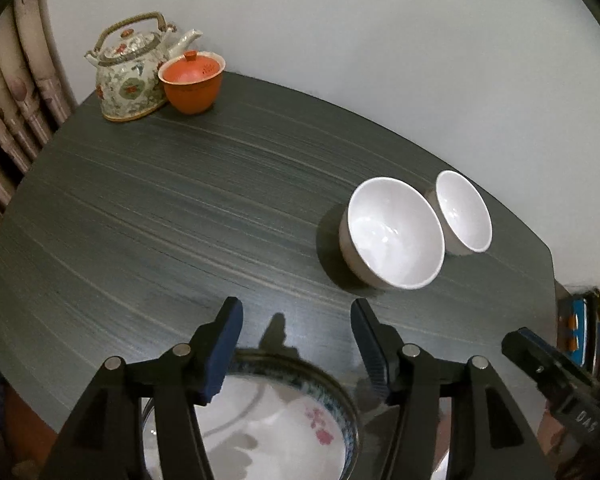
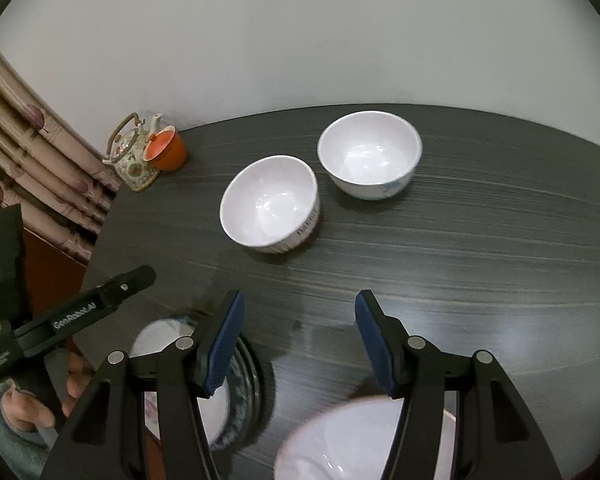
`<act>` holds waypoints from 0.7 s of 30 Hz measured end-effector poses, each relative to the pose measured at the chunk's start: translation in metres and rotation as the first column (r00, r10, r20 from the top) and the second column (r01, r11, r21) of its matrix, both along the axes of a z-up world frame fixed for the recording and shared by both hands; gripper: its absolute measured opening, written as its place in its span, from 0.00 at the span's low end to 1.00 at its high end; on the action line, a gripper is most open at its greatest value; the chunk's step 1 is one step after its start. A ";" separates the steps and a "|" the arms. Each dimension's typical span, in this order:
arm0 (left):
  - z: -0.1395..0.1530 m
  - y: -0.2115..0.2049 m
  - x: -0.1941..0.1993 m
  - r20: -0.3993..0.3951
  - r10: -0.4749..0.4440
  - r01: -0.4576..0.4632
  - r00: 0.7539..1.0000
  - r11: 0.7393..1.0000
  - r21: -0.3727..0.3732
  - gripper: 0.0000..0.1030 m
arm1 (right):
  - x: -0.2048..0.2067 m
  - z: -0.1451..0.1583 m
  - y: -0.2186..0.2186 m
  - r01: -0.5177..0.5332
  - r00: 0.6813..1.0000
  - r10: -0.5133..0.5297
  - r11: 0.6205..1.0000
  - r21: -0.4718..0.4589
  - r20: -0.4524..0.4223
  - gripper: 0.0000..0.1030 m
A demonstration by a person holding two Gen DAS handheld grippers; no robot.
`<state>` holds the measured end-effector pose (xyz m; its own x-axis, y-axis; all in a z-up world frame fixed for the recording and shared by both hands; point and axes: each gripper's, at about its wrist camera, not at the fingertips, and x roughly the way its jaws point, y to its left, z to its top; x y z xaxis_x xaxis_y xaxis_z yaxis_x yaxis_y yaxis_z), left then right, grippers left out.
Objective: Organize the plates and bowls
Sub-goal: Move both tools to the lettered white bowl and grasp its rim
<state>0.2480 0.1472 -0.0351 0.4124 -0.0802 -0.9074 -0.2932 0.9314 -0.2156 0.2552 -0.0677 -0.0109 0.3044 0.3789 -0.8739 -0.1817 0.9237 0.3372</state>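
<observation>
Two white bowls stand side by side on the dark table, the nearer bowl [image 1: 392, 236] [image 2: 270, 204] and the farther bowl [image 1: 464, 212] [image 2: 370, 156]. A plate with a blue rim and pink flowers [image 1: 268, 420] [image 2: 224, 384] lies at the table's near edge. My left gripper [image 1: 296, 314] hangs open just above that plate, with nothing between its pads. My right gripper [image 2: 300, 300] is open over bare table, empty. Under it, at the bottom of the right wrist view, lies a blurred white dish [image 2: 360, 440]. In that view the left gripper [image 2: 78, 240] shows at the left, held by a hand [image 2: 24, 408].
A flowered teapot [image 1: 128, 72] [image 2: 134, 156] and an orange lidded cup [image 1: 192, 82] [image 2: 166, 152] stand at the table's far left corner by a curtain [image 2: 32, 152]. A white wall backs the table [image 1: 160, 208]. Coloured items [image 1: 592, 328] sit past the right edge.
</observation>
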 end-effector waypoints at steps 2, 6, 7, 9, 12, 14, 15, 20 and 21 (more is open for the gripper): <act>-0.005 0.002 0.012 -0.009 0.012 -0.012 1.000 1.000 -0.025 0.56 | 0.009 -0.006 0.004 -0.002 1.000 0.002 1.000 -0.006 -0.005 0.53; -0.013 0.002 0.033 -0.018 0.024 -0.025 1.000 0.997 -0.066 0.56 | 0.028 -0.021 0.005 0.019 0.999 -0.019 1.000 -0.008 -0.033 0.53; -0.016 0.002 0.041 -0.019 0.028 -0.030 0.999 0.997 -0.078 0.56 | 0.033 -0.025 0.005 0.027 0.999 -0.027 1.000 -0.005 -0.041 0.53; -0.020 0.000 0.050 -0.024 0.029 -0.031 0.999 0.996 -0.084 0.56 | 0.042 -0.031 0.006 0.036 0.998 -0.036 0.999 -0.005 -0.055 0.53; -0.030 -0.003 0.065 -0.044 0.028 -0.032 0.999 0.996 -0.086 0.56 | 0.055 -0.040 0.009 0.042 0.996 -0.041 0.999 0.014 -0.077 0.53; -0.038 -0.006 0.074 -0.061 0.024 -0.030 0.998 0.995 -0.097 0.56 | 0.063 -0.048 0.011 0.054 0.994 -0.051 0.998 0.020 -0.097 0.53; -0.041 -0.008 0.075 -0.067 0.025 -0.031 0.997 0.995 -0.099 0.56 | 0.067 -0.052 0.011 0.059 0.993 -0.057 0.998 0.016 -0.105 0.53; -0.058 -0.011 0.085 -0.088 0.024 -0.031 0.996 0.996 -0.079 0.56 | 0.081 -0.071 0.014 0.073 0.988 -0.071 0.997 0.005 -0.137 0.53; -0.061 -0.012 0.086 -0.090 0.025 -0.032 0.996 0.997 -0.076 0.56 | 0.083 -0.075 0.015 0.075 0.986 -0.073 0.997 0.004 -0.147 0.53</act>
<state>0.3341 0.1351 -0.0964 0.3337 -0.1406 -0.9321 -0.3404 0.9041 -0.2583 0.3384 -0.0524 -0.0862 0.2011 0.3684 -0.9077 -0.0612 0.9295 0.3636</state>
